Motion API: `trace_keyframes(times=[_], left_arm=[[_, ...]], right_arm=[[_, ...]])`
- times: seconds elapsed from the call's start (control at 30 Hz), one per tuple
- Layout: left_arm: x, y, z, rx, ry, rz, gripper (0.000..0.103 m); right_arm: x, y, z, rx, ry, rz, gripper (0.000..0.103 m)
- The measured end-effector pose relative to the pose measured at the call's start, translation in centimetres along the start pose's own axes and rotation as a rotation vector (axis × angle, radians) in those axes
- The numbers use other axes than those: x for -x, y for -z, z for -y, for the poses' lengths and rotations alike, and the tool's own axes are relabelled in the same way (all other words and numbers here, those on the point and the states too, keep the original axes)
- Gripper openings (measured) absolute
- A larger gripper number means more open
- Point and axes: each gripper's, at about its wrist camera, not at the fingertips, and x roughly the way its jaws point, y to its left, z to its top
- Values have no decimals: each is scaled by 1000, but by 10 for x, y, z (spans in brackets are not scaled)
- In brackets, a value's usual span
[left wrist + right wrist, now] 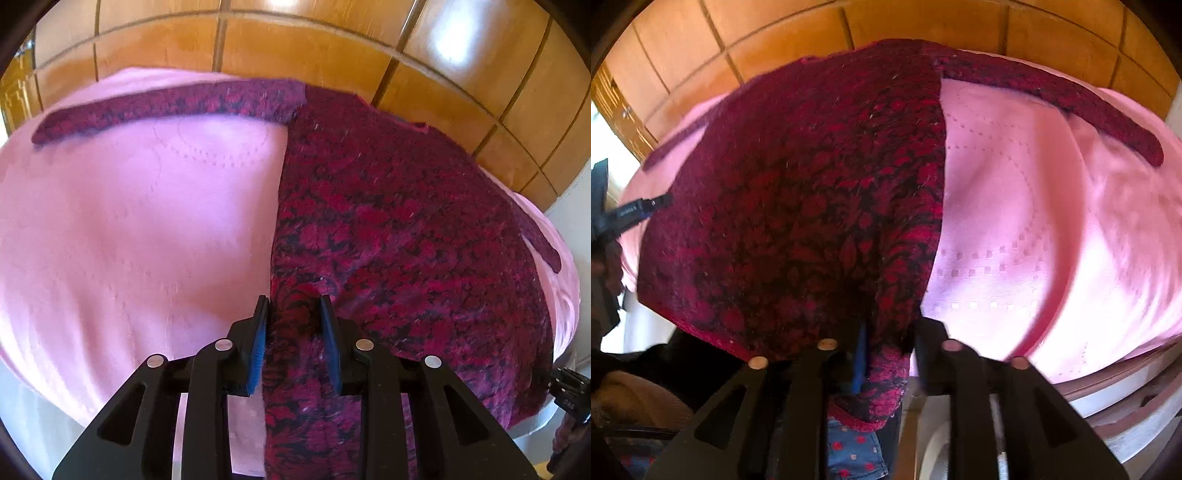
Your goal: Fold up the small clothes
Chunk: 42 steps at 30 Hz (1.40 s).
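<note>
A small dark red and black patterned knit sweater point(399, 221) lies spread on a pink cloth point(129, 221), with one sleeve point(166, 107) stretched out to the far left. My left gripper point(294, 306) is shut on the sweater's near hem, with a bunch of fabric between its blue pads. In the right wrist view the sweater point(798, 192) fills the left half, its other sleeve point(1071, 103) reaching far right. My right gripper point(890, 332) is shut on the hem's other corner, the fabric draping over its fingers.
The pink cloth point(1052, 221) covers a round table with a white rim point(1126, 398). Wooden panelled doors point(295, 44) stand behind. The other gripper shows at the edges point(569, 391) point(624, 214). Blue dotted fabric point(853, 450) lies below the table edge.
</note>
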Motion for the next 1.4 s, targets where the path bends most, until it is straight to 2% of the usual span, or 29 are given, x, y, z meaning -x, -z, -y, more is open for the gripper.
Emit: trace_keyframes(times=[0.07,0.17,0.2,0.23,0.27,0.3,0.43,0.53,0.67,0.8,0.83,0.9,0.93,0.97,1.03,1.1,1.13,1.2,1.27,1.4], left_arm=[[11,-4,9,-14,1,58,26],[19,-10,24,-35,57,111,26],[18,-11,31,-49,76,117,29],[15,-13,39,-64,90,116,37],[13,-13,43,-70,99,117,51],[10,-14,48,-77,110,118,52],[-2,-10,71,-123,142,89,52],[-14,-6,77,-130,150,47,52],[-28,-1,76,-128,132,3,52],[-35,0,71,-113,142,-16,52],[-36,0,71,-115,140,-19,52],[-38,-1,72,-123,136,-25,52],[-38,-1,72,-125,137,-25,52],[-39,-1,72,-126,139,-25,52],[-39,0,71,-120,150,-27,52],[-40,0,69,-108,160,-30,52],[-40,0,69,-103,164,-31,52],[-42,0,67,-102,167,-29,52],[-42,-1,67,-100,166,-33,52],[-40,-5,66,-85,183,-47,56]], right_arm=[[9,-6,22,-101,-65,33,47],[24,-21,63,-272,-151,131,52],[27,-27,77,-337,-176,171,52],[29,-33,89,-387,-193,200,53],[30,-42,110,-470,-217,247,53],[30,-49,125,-526,-227,281,52],[22,-72,181,-737,-242,400,50],[5,-88,219,-896,-259,454,49],[-14,-110,266,-1021,-218,476,44],[-29,-126,304,-1106,-167,474,44],[-32,-129,311,-1123,-154,472,44],[-28,-131,336,-1133,-136,470,35],[-29,-136,339,-1124,-97,454,17],[-28,-139,339,-1101,-70,448,10],[-20,-156,333,-1012,17,450,9],[-11,-173,331,-894,176,429,8],[-14,-171,334,-892,215,404,8],[-24,-170,342,-923,222,363,8],[-22,-180,330,-868,287,360,8],[-2,-203,292,-713,278,427,8]])
